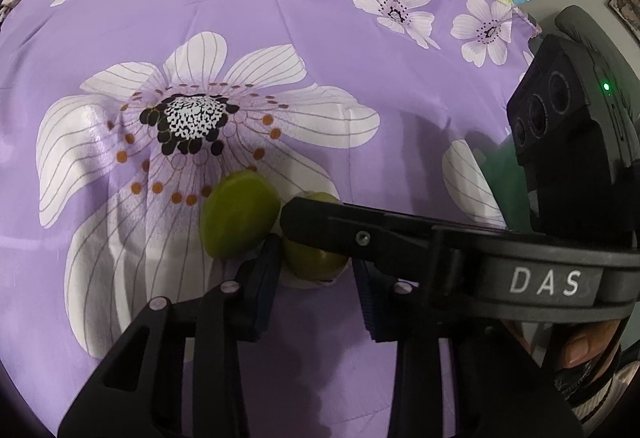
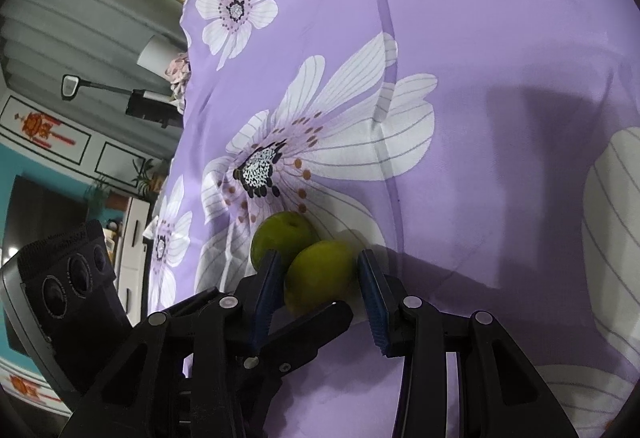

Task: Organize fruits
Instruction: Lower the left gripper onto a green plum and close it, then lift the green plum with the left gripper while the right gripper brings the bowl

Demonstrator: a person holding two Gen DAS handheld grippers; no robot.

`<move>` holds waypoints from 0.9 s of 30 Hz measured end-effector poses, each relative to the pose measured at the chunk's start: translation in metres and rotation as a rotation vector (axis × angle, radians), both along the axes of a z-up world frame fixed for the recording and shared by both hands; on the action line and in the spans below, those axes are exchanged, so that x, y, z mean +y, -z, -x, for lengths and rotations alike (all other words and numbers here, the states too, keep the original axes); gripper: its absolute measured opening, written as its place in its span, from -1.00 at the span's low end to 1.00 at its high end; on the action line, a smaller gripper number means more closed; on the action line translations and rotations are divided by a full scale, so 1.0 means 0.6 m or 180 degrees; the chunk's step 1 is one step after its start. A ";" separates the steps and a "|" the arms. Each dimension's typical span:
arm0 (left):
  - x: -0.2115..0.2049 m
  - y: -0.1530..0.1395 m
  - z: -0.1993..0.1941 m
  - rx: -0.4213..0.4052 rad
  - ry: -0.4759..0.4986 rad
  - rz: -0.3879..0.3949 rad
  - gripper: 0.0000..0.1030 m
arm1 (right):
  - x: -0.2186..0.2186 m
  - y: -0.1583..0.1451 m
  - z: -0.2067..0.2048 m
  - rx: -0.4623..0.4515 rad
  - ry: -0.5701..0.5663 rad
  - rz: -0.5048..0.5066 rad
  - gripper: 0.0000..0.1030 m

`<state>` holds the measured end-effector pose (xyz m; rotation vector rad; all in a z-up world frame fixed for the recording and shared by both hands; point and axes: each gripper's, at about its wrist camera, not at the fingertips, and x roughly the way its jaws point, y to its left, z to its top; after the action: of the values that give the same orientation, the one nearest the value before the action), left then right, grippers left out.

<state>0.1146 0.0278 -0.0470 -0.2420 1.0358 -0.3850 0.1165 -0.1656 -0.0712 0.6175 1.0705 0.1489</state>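
Reaching over a purple flowered cloth [image 1: 320, 38], I had both grippers gathered on two green fruits that lay touching each other on a big printed white flower. Through the left wrist camera, my left gripper [image 1: 316, 270] stood with its jaws parted around the nearer fruit [image 1: 312, 262], the blue pads just beside its flanks and a little gap showing on the right; whether the left pad was pressing it I could not tell. The other fruit [image 1: 240, 214] lay just beyond that left pad, outside the jaws, while a black finger of my right gripper [image 1: 320, 222] crossed over the top of the nearer fruit. Through the right wrist camera, my right gripper [image 2: 320, 278] was likewise open about that same near fruit [image 2: 320, 274], which looked slightly blurred, with the second fruit [image 2: 284, 238] behind it at the left pad and the left tool's black finger [image 2: 304, 334] poking up from below. By my reckoning the pick-up was the step in hand, with nothing yet lifted. The next move called for one tool to back off and the other to close squarely on a single fruit without nudging its neighbour. No bowl or tray for the fruits appeared in either view.
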 end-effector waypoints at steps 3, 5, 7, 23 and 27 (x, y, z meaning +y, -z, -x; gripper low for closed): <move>-0.003 0.001 -0.003 -0.0026 0.0019 -0.0009 -0.32 | 0.000 -0.002 0.001 -0.0008 -0.0015 0.0038 -0.19; -0.002 0.001 -0.003 -0.0036 0.0026 0.0000 -0.32 | 0.000 -0.002 0.003 -0.0021 -0.0020 0.0060 -0.23; -0.003 0.002 -0.002 -0.0034 0.0031 0.0007 -0.32 | 0.001 -0.003 0.004 -0.0027 -0.0020 0.0055 -0.23; -0.024 -0.031 0.082 -0.0155 0.0176 -0.0050 -0.32 | 0.008 -0.038 0.077 -0.0232 0.0037 -0.0055 -0.25; -0.033 -0.036 0.103 -0.0146 0.0224 -0.0040 -0.32 | 0.012 -0.059 0.102 -0.0339 0.0043 -0.0062 -0.30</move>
<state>0.0530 0.0077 -0.0254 -0.1851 1.0033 -0.4457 0.0554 -0.1584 -0.0357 0.6274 0.9629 0.1786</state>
